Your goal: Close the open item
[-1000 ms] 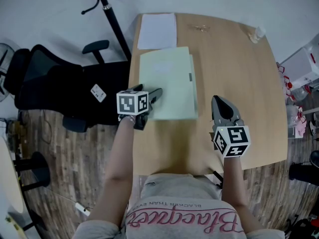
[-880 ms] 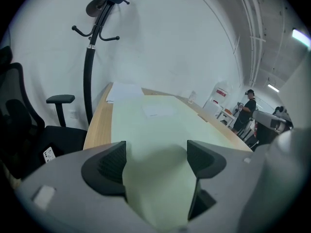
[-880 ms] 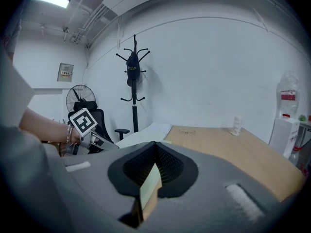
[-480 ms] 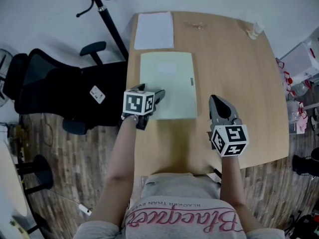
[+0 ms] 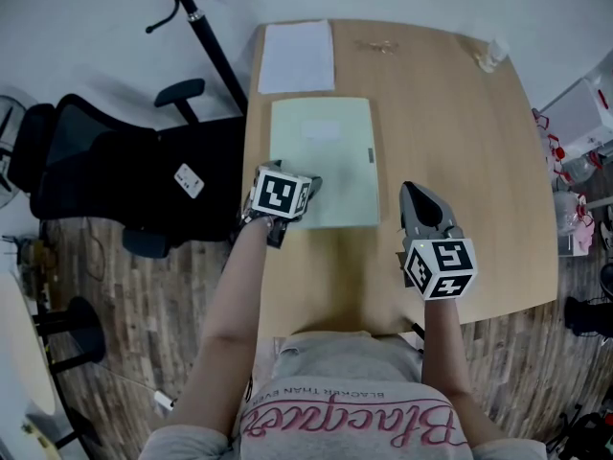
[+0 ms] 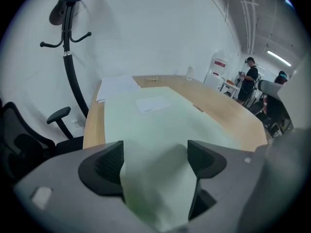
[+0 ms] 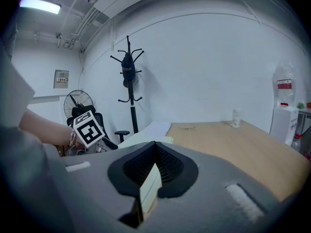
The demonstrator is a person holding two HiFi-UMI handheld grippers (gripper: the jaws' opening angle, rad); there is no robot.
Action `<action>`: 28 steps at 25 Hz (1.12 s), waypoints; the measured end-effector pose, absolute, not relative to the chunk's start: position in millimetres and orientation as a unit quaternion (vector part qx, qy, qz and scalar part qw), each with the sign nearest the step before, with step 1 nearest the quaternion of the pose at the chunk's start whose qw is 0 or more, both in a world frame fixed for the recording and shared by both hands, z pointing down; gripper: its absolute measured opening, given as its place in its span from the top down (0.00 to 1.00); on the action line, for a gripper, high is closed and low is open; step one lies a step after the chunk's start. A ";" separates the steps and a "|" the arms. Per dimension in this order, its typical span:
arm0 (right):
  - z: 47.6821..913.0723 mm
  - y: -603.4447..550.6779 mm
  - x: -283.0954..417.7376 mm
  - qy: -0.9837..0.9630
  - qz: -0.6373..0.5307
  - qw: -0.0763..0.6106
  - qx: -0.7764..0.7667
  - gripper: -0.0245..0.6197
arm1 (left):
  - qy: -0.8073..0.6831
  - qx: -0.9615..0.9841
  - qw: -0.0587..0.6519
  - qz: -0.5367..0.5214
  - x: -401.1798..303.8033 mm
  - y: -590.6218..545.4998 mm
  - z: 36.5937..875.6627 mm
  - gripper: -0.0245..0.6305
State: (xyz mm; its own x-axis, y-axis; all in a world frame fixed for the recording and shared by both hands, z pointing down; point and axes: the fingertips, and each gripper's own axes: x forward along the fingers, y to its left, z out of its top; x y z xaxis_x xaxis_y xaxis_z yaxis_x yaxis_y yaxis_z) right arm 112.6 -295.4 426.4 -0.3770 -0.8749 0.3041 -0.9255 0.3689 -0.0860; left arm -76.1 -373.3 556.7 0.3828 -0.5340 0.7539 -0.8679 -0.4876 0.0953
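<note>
Left tongs (image 5: 308,186) gape wide over the near-left corner of the green folder (image 5: 326,151). Right tongs (image 5: 416,194) are pressed together above the worktop (image 5: 460,123).

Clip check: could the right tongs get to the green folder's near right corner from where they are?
Likely yes. The right tongs are over bare table just off that corner of the green folder, nothing between them; the left tongs are over at its near left corner.
</note>
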 end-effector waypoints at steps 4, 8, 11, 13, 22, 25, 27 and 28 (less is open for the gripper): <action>425.3 -295.6 112.1 -0.821 0.123 0.102 0.548 0.95 | -0.446 0.785 0.245 0.353 -75.4 -374.1 559.0 0.33; 426.3 -293.9 111.9 -0.821 0.126 0.100 0.548 0.95 | -0.450 0.772 0.245 0.376 -78.4 -370.7 565.6 0.33; 427.1 -292.5 110.2 -0.822 0.126 0.099 0.546 0.96 | -0.457 0.756 0.244 0.401 -85.9 -366.5 570.5 0.33; 427.1 -292.4 108.8 -0.823 0.127 0.098 0.544 0.95 | -0.461 0.753 0.237 0.405 -86.7 -367.7 569.8 0.32; 417.4 -289.7 102.6 -0.833 0.110 0.105 0.532 0.95 | -0.475 0.744 0.230 0.409 -84.6 -368.8 564.3 0.34; 412.8 -285.1 99.1 -0.836 0.104 0.103 0.529 0.95 | -0.481 0.747 0.209 0.409 -79.5 -374.0 554.0 0.35; 410.2 -282.0 97.7 -0.838 0.100 0.104 0.527 0.96 | -0.485 0.757 0.189 0.394 -73.8 -382.1 542.9 0.36; 408.9 -280.3 97.4 -0.838 0.099 0.104 0.526 0.96 | -0.491 0.754 0.191 0.393 -76.1 -382.0 540.1 0.37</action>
State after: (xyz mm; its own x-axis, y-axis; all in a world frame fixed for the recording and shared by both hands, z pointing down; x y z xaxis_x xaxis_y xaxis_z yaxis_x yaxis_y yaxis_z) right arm 97.4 -280.3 408.9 -0.4249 -0.8616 0.2777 -0.9025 0.4270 -0.0561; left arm -76.1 -382.0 540.1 0.2095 -0.5901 0.7797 -0.8899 -0.4455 -0.0980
